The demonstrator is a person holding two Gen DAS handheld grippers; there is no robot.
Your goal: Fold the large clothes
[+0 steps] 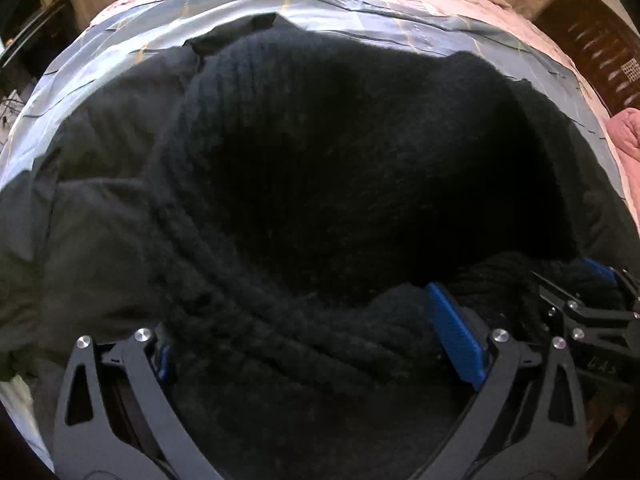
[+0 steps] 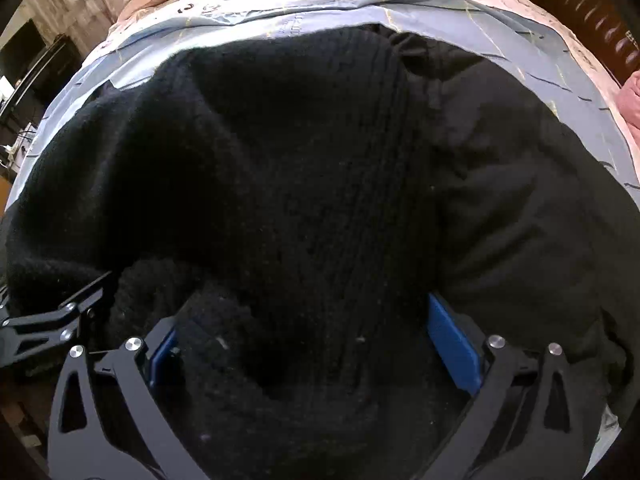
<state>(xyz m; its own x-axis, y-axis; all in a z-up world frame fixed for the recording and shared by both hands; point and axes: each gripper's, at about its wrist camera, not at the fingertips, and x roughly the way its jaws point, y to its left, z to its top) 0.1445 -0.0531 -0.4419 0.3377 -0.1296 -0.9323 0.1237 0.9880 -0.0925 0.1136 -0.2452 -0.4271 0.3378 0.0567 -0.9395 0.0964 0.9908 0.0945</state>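
Black knit sweater (image 1: 320,168) lies spread on the bed (image 1: 400,20). Left tongs (image 1: 320,344) and right tongs (image 2: 316,344) stand wide, bunched knit between them but not pinched. Closing on several layers could drag the fold crooked.

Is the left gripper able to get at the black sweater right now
Probably yes. The left gripper has its jaws spread with a bunched fold of the black sweater lying between the blue pads, nothing in the way. The right gripper sits close beside it.
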